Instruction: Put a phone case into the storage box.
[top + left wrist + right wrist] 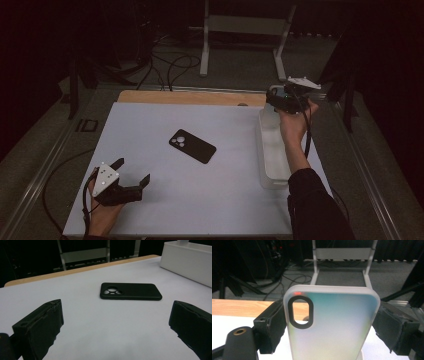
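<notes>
Left tool (131,173) sits wide open, nearer the black phone case (192,145) lying diagonally ahead; right tool (329,322) clamps a clear case (332,322).

Dim overall, the white table (210,200) is the one lit surface while the far floor (240,60) sinks into near-black, shadows are soft, and the near black jaws and translucent phone case (332,325) in the gripper views look slightly blurred.
</notes>
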